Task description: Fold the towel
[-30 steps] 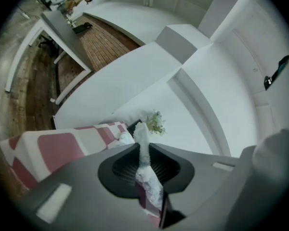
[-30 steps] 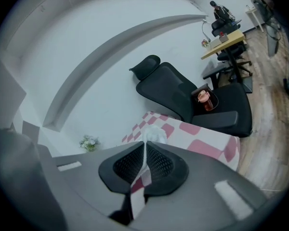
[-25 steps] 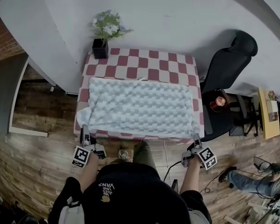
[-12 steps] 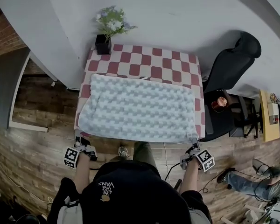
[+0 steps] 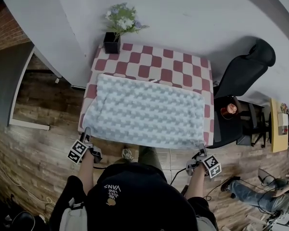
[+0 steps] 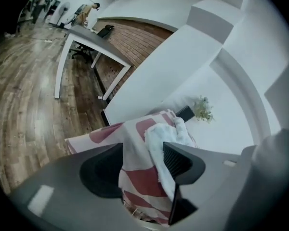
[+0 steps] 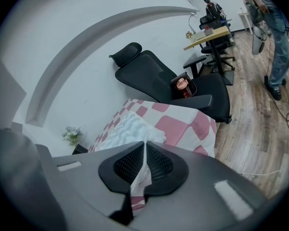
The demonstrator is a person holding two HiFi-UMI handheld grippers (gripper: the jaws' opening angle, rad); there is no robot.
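Two grippers, both at the table's near edge: your left gripper (image 6: 143, 163) just opened, its jaws standing apart around a corner of the fluffy white towel (image 5: 144, 112). Your right gripper (image 7: 144, 163) is clamped on the other near corner. The towel lies flat on the red-and-white checked tablecloth (image 5: 156, 61).

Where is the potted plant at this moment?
In the head view, the potted plant stands at the far left corner of the checkered table, just beyond the towel.

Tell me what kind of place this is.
Probably an office or studio workspace: a black high-backed office chair beside a small table in a red-and-white checked cloth, a wood-plank floor, and more desks with chairs farther off.
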